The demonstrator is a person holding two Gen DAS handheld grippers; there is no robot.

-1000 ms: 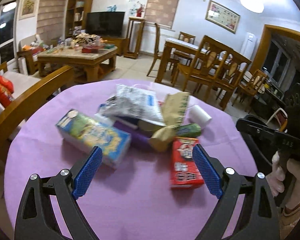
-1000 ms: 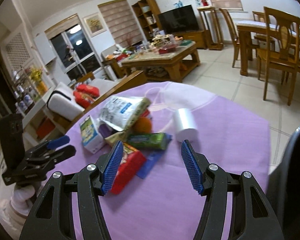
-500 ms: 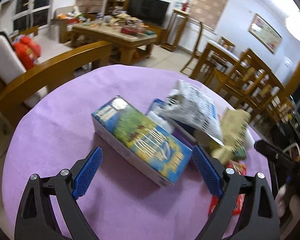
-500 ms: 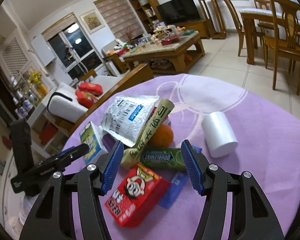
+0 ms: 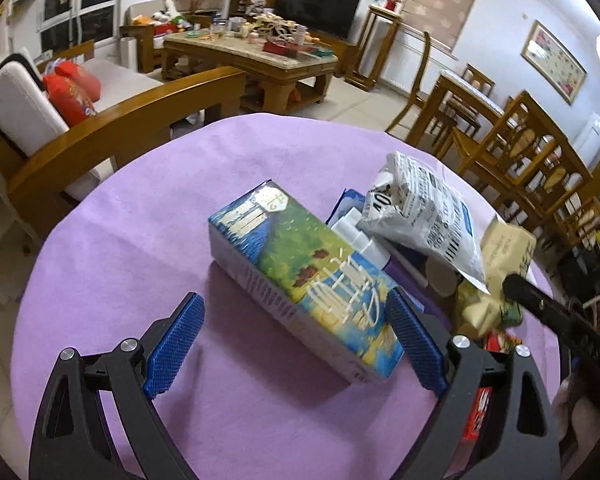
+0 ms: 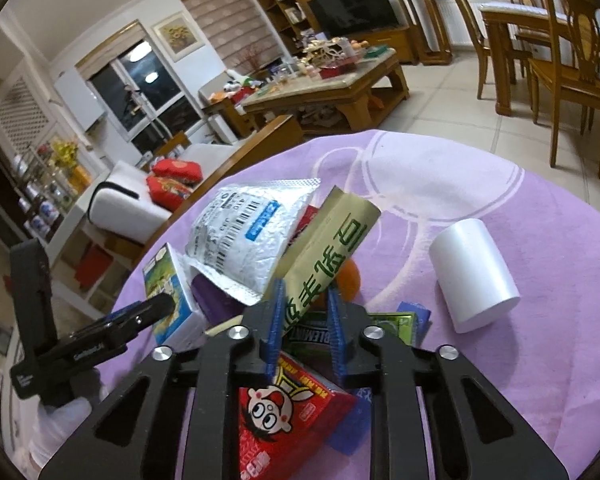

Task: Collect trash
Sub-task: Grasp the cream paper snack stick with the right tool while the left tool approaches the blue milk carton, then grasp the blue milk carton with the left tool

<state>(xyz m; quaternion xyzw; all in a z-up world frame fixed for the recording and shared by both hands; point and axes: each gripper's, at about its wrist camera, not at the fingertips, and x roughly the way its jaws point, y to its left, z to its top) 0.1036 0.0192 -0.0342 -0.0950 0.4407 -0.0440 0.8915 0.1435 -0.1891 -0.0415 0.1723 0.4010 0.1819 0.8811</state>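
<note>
The right gripper (image 6: 303, 312) had closed its two fingers on one gold-green wrapper (image 6: 332, 252) atop the pile on the purple table (image 6: 540, 216). The left gripper (image 5: 296, 334) gaped wide, empty, around one carton (image 5: 300, 272); one white roll (image 6: 472, 274) lay apart.

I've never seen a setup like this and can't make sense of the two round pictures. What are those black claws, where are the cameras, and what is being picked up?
There is no robot here: a person holds a two-finger gripper in each hand, with a fisheye camera on each looking along its fingers. In the left view, the left gripper is open around a carton, not yet squeezing it. In the right view, the right gripper is shut on a gold wrapper with green characters. On the purple tablecloth also lie a silver pouch, a red snack pack, an orange, Doublemint gum and a white roll.
</note>
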